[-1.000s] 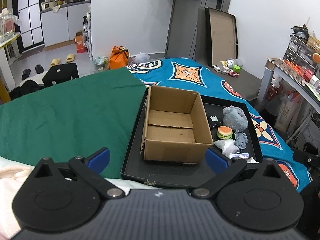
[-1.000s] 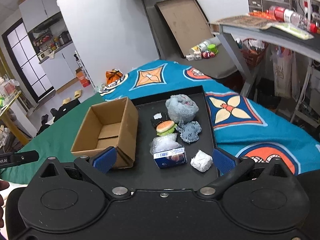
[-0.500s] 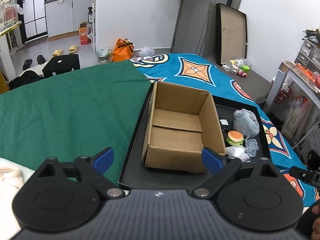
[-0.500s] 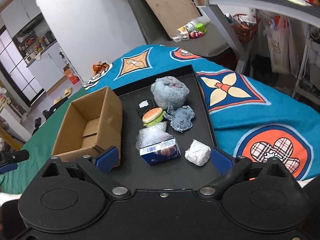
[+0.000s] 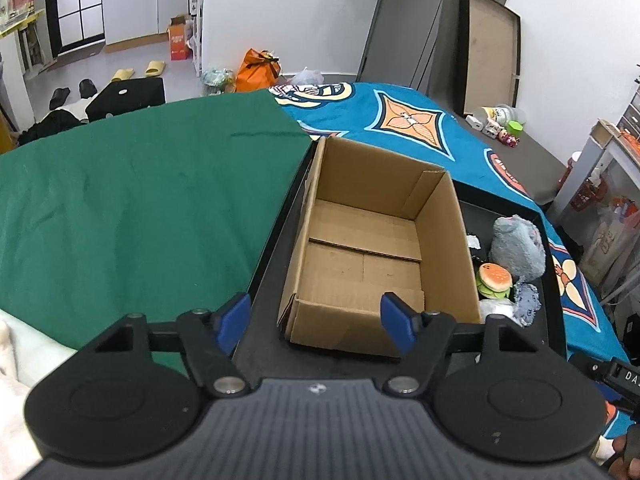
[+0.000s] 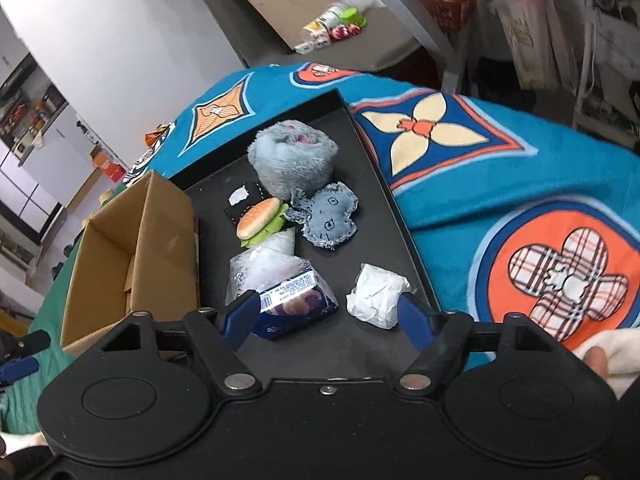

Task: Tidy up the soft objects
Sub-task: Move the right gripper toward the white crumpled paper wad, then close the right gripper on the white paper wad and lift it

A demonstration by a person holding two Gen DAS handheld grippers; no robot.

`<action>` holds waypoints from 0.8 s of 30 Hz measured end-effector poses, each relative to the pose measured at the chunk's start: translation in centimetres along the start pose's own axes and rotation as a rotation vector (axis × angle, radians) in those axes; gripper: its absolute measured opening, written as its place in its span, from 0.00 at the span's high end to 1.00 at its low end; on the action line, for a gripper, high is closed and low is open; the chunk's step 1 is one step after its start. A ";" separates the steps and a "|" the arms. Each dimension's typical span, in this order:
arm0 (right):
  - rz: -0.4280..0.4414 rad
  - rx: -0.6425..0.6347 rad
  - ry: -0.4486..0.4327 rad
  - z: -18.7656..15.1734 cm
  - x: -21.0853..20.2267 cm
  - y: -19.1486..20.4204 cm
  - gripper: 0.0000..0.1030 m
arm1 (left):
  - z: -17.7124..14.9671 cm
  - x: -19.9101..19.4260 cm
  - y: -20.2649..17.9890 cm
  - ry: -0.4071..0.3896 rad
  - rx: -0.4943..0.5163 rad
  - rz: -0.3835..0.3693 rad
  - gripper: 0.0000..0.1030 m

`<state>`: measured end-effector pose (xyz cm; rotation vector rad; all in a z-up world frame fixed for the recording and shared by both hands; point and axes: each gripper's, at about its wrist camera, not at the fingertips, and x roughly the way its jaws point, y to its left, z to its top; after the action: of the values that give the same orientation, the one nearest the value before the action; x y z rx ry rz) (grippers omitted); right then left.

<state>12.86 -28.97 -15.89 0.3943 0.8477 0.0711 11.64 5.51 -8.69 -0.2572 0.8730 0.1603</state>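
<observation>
An empty open cardboard box (image 5: 372, 248) (image 6: 132, 248) stands on the left of a black tray (image 5: 276, 240) (image 6: 384, 184). Right of it lie a grey fluffy plush (image 6: 292, 156) (image 5: 518, 244), a burger toy (image 6: 260, 220) (image 5: 495, 278), a denim plush (image 6: 328, 220), a small black pouch (image 6: 240, 202), a clear plastic bag (image 6: 264, 268), a blue snack packet (image 6: 296, 308) and a crumpled white paper ball (image 6: 376, 296). My left gripper (image 5: 316, 320) is open and empty above the box's near wall. My right gripper (image 6: 328, 316) is open and empty above the packet and the paper ball.
The tray lies on a bed with a green cloth (image 5: 132, 200) on the left and a blue patterned blanket (image 6: 500, 160) on the right. A desk (image 6: 440, 8) and bags stand beyond the bed on the right.
Both grippers have moved forward and lower toward the tray, and their fingers have narrowed somewhat. The left one now hangs over the box's near wall, the right one over the packet and paper ball.
</observation>
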 end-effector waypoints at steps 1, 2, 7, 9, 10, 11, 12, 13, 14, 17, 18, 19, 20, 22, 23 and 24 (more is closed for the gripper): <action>0.002 0.008 0.003 0.0 0.3 -0.1 0.28 | 0.1 0.3 0.0 0.004 -0.003 0.004 0.33; -0.002 0.009 0.004 0.0 0.6 -0.1 0.28 | 0.2 0.7 0.0 0.007 -0.006 0.009 0.33; -0.042 0.036 0.034 0.0 2.4 -0.5 0.28 | 0.7 2.2 0.2 0.015 -0.022 0.037 0.39; -0.058 0.046 0.043 0.0 3.1 -0.6 0.31 | 0.7 2.9 0.2 0.027 -0.027 0.051 0.42; -0.067 0.052 0.045 0.0 3.4 -0.7 0.31 | 0.7 3.3 0.2 0.035 -0.028 0.053 0.43; -0.077 0.057 0.047 0.1 3.7 -0.8 0.33 | 0.7 3.6 0.2 0.046 -0.029 0.055 0.45; -0.087 0.058 0.048 0.1 3.9 -0.8 0.33 | 0.7 3.9 0.3 0.054 -0.030 0.057 0.47; -0.097 0.059 0.049 0.1 4.1 -0.9 0.34 | 0.7 4.2 0.3 0.061 -0.030 0.060 0.48; -0.109 0.061 0.049 0.1 4.3 -0.9 0.34 | 0.7 4.4 0.4 0.068 -0.030 0.062 0.49; -0.137 0.061 0.056 0.1 5.0 -1.0 0.37 | 0.9 5.2 0.4 0.087 -0.027 0.066 0.50; -0.145 0.062 0.060 0.1 5.3 -1.0 0.38 | 0.9 5.5 0.2 0.093 -0.026 0.068 0.50; -0.150 0.063 0.063 0.1 5.5 -1.1 0.38 | 0.9 5.7 0.2 0.098 -0.025 0.070 0.50; -0.154 0.062 0.064 0.1 5.6 -1.1 0.38 | 0.9 5.9 0.2 0.102 -0.023 0.070 0.50; -0.164 0.051 0.069 0.1 6.0 -1.0 0.38 | 0.8 6.3 0.1 0.108 -0.022 0.071 0.50; -0.168 0.046 0.071 0.1 6.1 -0.9 0.38 | 0.8 6.5 0.2 0.110 -0.024 0.073 0.50; -0.173 0.041 0.072 0.1 6.3 -0.8 0.38 | 0.8 6.7 0.2 0.116 -0.026 0.075 0.50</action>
<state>17.03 -28.40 -20.71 0.3574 0.9527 -0.0930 16.39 6.18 -13.44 -0.2605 0.9967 0.2286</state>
